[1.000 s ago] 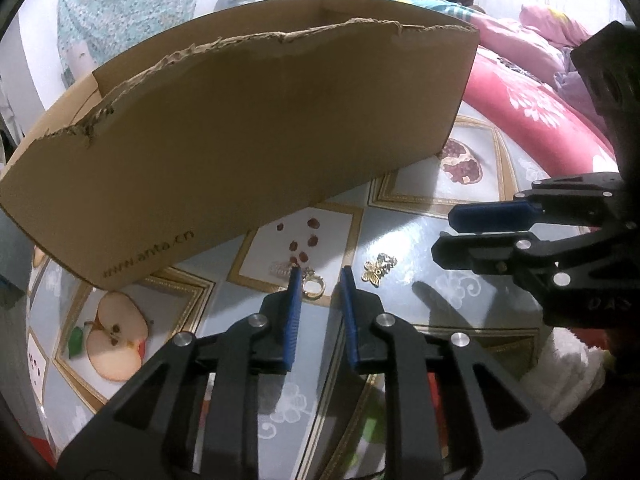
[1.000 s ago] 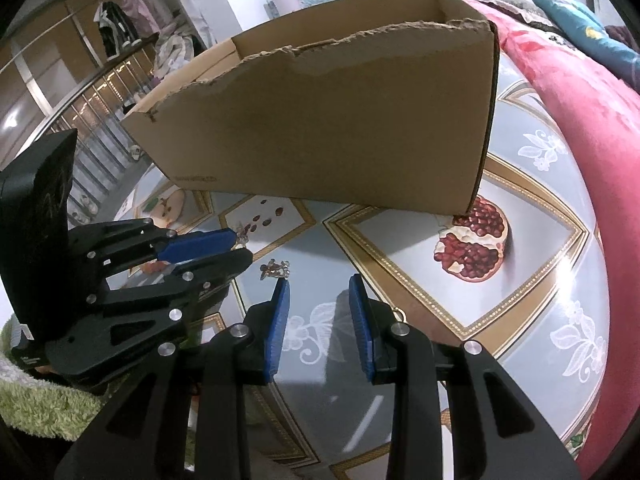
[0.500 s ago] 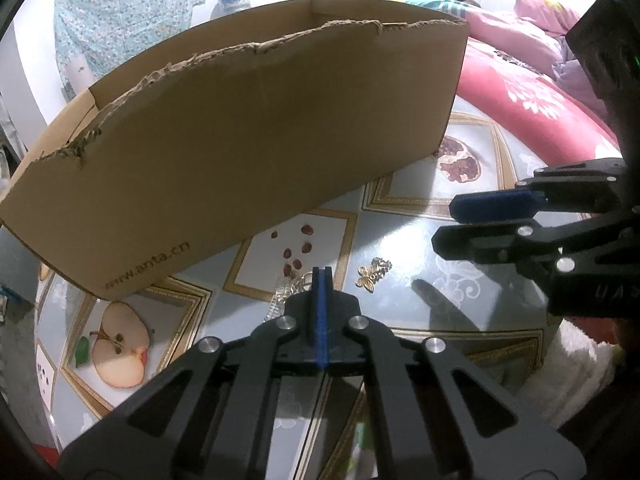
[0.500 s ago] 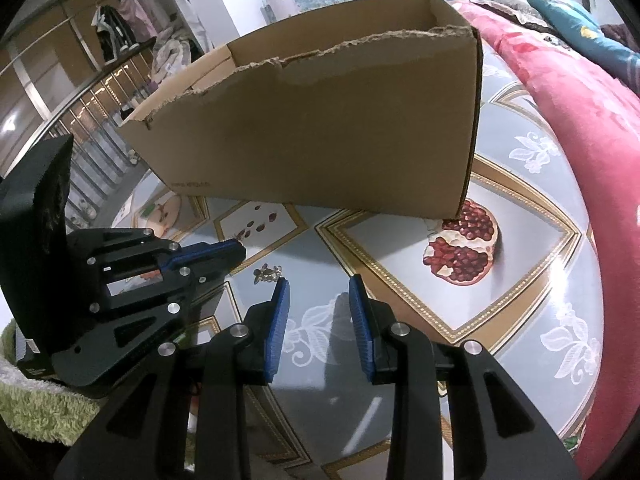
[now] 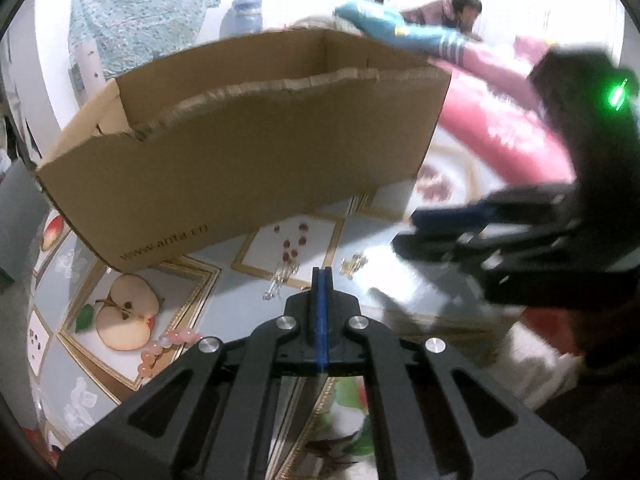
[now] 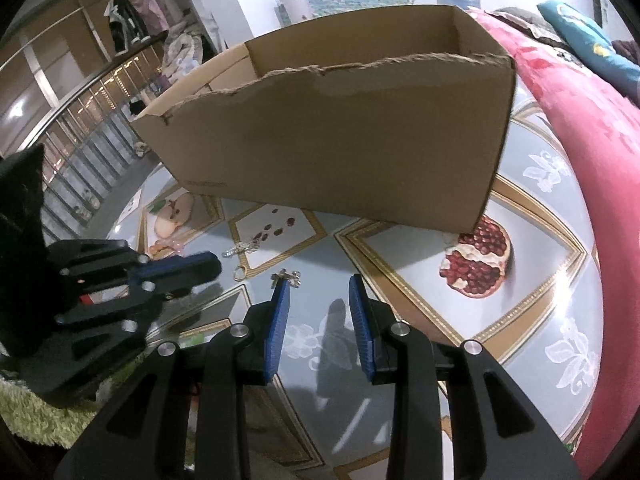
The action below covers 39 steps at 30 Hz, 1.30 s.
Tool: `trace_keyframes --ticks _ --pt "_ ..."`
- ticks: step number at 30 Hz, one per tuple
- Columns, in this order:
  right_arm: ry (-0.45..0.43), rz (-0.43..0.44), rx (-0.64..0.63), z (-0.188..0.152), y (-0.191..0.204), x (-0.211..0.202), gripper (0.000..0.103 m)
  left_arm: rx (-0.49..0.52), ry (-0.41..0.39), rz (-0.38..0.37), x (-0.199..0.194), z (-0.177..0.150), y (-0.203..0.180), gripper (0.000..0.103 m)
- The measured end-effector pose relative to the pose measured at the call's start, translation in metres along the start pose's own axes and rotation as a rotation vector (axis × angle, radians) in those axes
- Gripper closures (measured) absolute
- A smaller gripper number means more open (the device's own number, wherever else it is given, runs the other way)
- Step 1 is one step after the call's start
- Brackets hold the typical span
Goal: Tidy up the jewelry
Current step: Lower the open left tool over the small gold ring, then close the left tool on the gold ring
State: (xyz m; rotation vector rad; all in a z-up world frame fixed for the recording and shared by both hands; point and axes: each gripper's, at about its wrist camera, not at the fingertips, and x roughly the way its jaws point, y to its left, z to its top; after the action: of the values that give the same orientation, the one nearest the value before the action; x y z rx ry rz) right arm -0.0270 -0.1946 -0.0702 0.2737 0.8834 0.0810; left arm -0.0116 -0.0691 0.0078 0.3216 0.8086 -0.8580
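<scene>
My left gripper (image 5: 321, 274) is shut, its blue pads pressed flat together above the fruit-print tablecloth. In the right wrist view a small gold ring (image 6: 239, 273) shows just off the left gripper (image 6: 218, 267) tips. I cannot tell whether the ring is pinched or lying on the cloth. My right gripper (image 6: 318, 292) stands partly open with nothing between its fingers. A butterfly charm (image 6: 286, 276) lies by its left fingertip. A silver crystal piece (image 5: 280, 280) and a pink bead bracelet (image 5: 160, 350) also lie on the cloth. The cardboard box (image 5: 240, 160) stands open-topped behind them.
A pink quilt (image 6: 580, 140) runs along the table's right side. A green shaggy rug (image 6: 32, 412) lies at the lower left. A person (image 5: 464, 4) is far back on the bed. The right gripper (image 5: 404, 232) reaches in from the right of the left wrist view.
The left gripper's jaws closed where the gold ring lay, then the gripper rose and drew back, bringing the bracelet and the box's inside into view. The right gripper kept its place and opening.
</scene>
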Motion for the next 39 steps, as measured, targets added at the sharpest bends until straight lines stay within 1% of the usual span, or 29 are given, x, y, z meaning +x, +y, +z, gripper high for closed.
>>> trace_keyframes --ticks 3,10,14,17,23,26,30,34,39 --pt "0.007 0.003 -0.015 0.001 0.003 0.004 0.072 -0.011 -0.011 0.000 -0.003 0.000 0.002 0.103" --pt "0.027 0.005 -0.077 0.005 0.015 0.011 0.072 -0.019 0.031 0.010 0.004 -0.007 0.007 0.103" --pt "0.039 0.011 -0.076 0.003 0.017 0.013 0.072 -0.020 0.048 0.008 0.007 -0.009 0.008 0.103" --pt "0.042 0.008 -0.066 0.002 0.015 0.012 0.072 0.006 0.056 0.007 0.011 -0.008 0.005 0.097" --pt "0.036 -0.001 -0.045 0.001 0.010 0.009 0.072 0.082 0.063 0.020 0.022 -0.006 -0.002 0.096" --pt "0.034 0.000 -0.038 0.001 0.008 0.008 0.072 0.126 0.082 0.037 0.029 -0.009 -0.003 0.095" --pt "0.032 0.004 -0.035 0.000 0.008 0.009 0.072 0.162 0.081 0.034 0.031 -0.009 0.000 0.088" --pt "0.032 0.007 -0.025 -0.001 0.006 0.009 0.072 0.206 0.090 0.020 0.032 -0.006 0.003 0.086" --pt "0.029 0.002 -0.012 0.000 0.002 0.006 0.072 0.216 0.101 -0.058 0.034 -0.003 0.008 0.086"
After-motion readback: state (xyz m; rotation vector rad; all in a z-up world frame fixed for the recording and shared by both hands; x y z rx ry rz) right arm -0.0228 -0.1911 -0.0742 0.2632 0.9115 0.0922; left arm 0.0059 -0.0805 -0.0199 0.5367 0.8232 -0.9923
